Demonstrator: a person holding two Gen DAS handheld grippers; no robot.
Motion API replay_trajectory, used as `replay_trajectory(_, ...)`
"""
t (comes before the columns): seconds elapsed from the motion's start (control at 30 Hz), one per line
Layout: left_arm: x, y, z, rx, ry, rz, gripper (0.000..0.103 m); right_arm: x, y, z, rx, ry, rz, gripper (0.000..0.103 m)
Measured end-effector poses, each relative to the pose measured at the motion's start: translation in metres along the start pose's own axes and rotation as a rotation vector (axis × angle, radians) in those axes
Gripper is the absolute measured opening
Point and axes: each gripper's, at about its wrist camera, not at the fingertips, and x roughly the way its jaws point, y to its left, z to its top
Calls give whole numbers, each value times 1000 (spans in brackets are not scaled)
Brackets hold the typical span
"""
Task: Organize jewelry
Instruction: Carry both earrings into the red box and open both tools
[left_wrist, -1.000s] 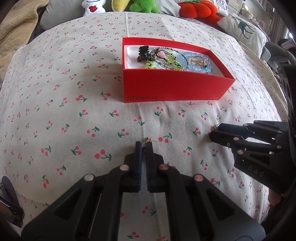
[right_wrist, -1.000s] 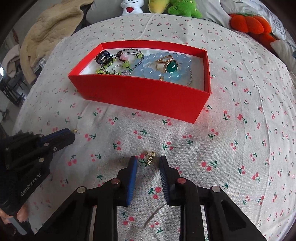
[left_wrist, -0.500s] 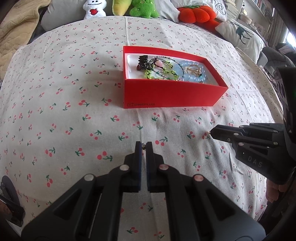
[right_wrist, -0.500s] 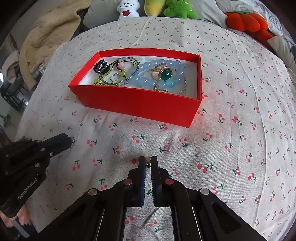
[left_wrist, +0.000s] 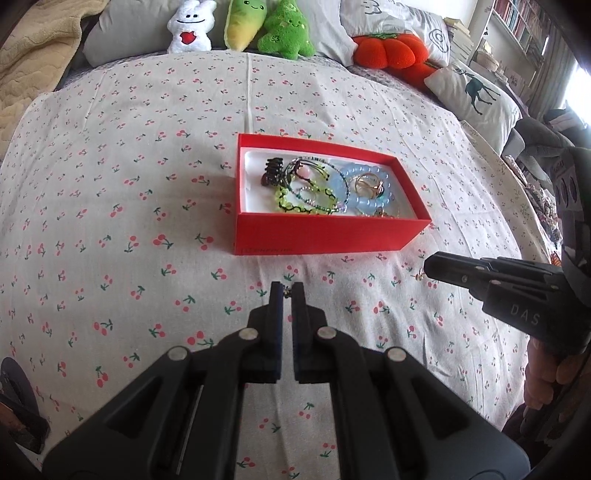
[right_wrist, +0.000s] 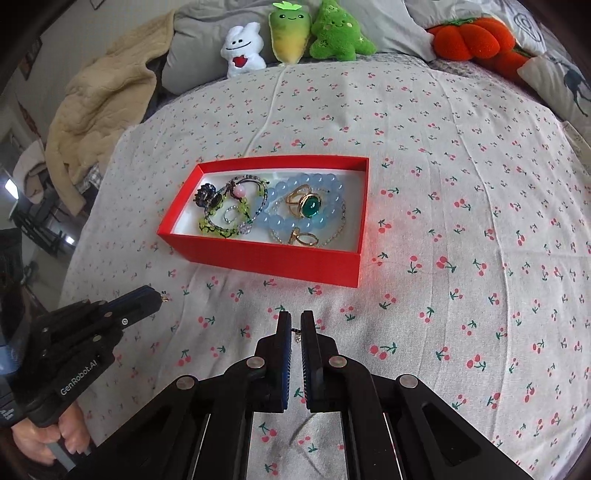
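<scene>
Item — red box (right_wrist: 266, 264) on the cherry-print sheet (right_wrist: 461, 229), already stocked with bead bracelets (right_wrist: 314, 206) and rings. We have the left gripper (left_wrist: 287, 291) pinched tight on a small earring (left_wrist: 286, 292), and the right gripper (right_wrist: 295, 330) likewise clamped on its own earring (right_wrist: 296, 334); both hang above the sheet, just short of the box.

Step, as we judge it — carrying both pieces to the box. Next: clear the near wall, release over bare lining.

Room: open sheet all round; plush toys (right_wrist: 295, 37) well apart.
</scene>
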Motion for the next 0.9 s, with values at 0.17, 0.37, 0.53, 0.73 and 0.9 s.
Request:
replay_trajectory(0.17,-1,-3,11,-1,-19,-13,5,-12,-1,14,22,-40,20,5)
replay_trajectory(0.37,-4,-2,30,5,-53,-40,5,-22,-3,28,44,-76,42,5)
replay_trajectory(0.53,1,6,46,-17,-62,-79,5,-20,-6,39,70,-84,54,5)
replay_trajectory(0.73,15,21,56,-72,-36,-110,5,-15,-9,49,85,-92,71,5)
replay_trajectory(0.9,27,24,58,-88,-16,-104,5,-7,-12,53,92,-81,71,5)
